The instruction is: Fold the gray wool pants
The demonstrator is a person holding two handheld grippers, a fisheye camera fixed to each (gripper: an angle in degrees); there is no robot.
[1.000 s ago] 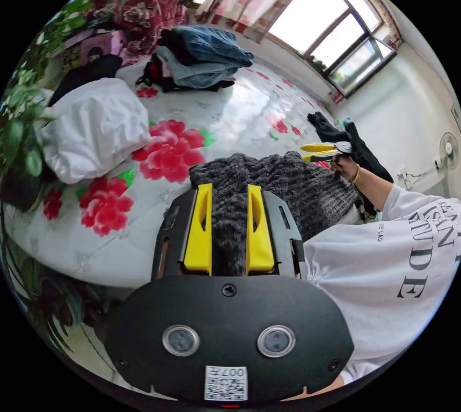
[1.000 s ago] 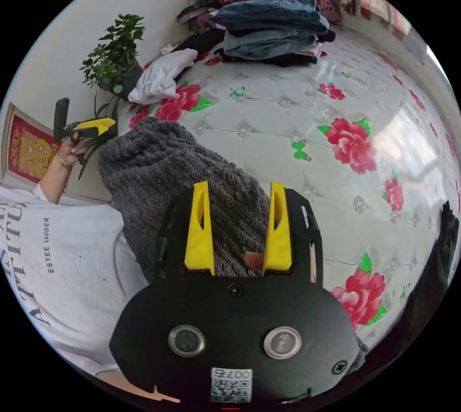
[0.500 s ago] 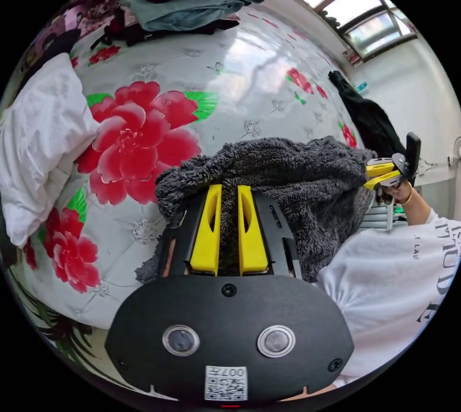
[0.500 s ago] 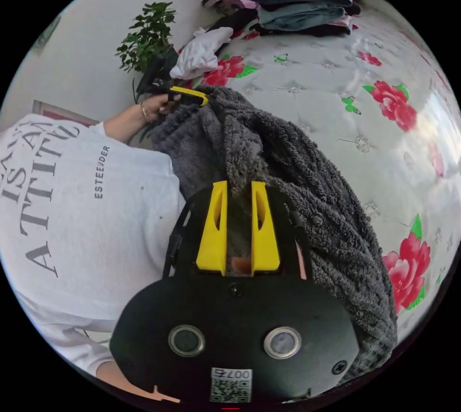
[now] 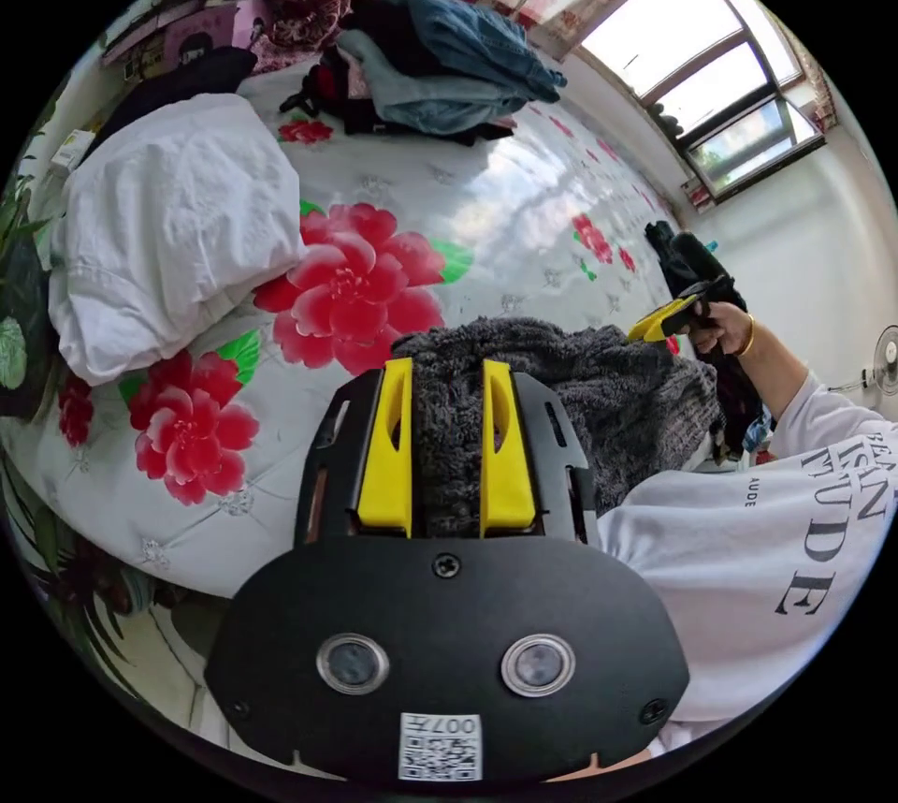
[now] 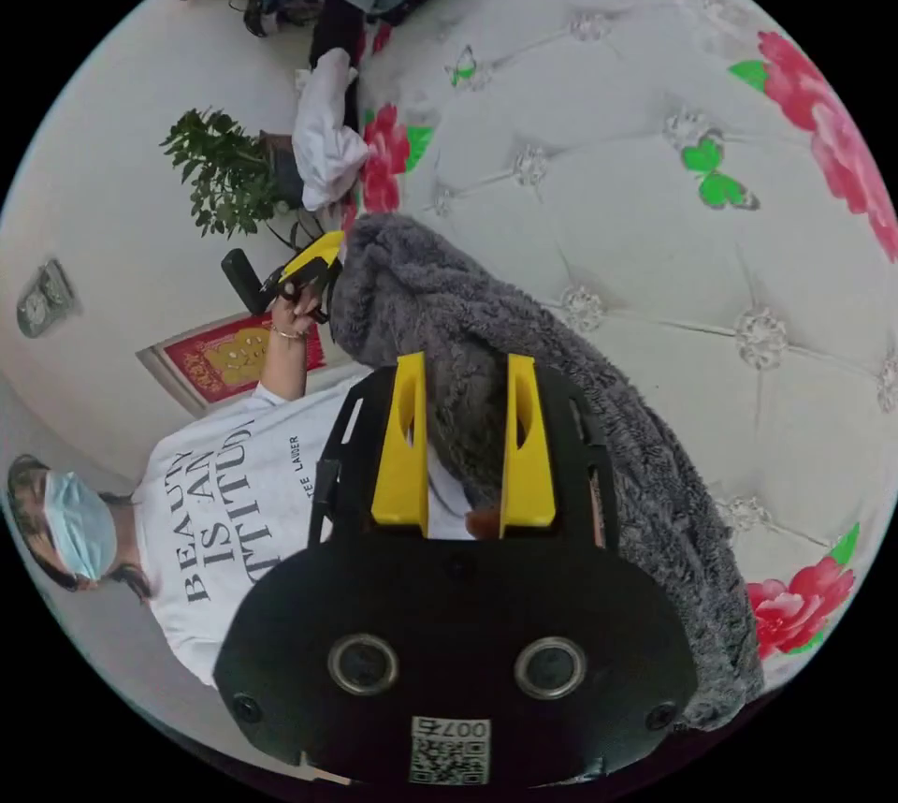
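The gray wool pants [image 5: 580, 382] lie in a fuzzy heap along the near edge of the floral bed [image 5: 505, 213], right in front of the person. My left gripper [image 5: 449, 363] hovers over one end with its jaws apart, and the cloth shows in the gap behind them. In the right gripper view the left gripper [image 6: 318, 255] sits beside the pants' far corner. My right gripper [image 6: 465, 358] stands open above the pants [image 6: 599, 429], jaws spread wider than a pinch. It also appears in the left gripper view as the right gripper [image 5: 659, 326], held just over the other end.
A white garment [image 5: 168, 204] lies bunched on the bed at the left. A stack of folded jeans [image 5: 440, 82] sits at the back. Dark clothes [image 5: 692, 260] hang off the bed's far side. A potted plant [image 6: 224, 176] stands by the wall. The person's white shirt [image 5: 767, 541] is close by.
Half a second ago both grippers were pinched on the lifted pants. Both jaws have since spread, and the pants have dropped onto the bed edge. Both cameras swung.
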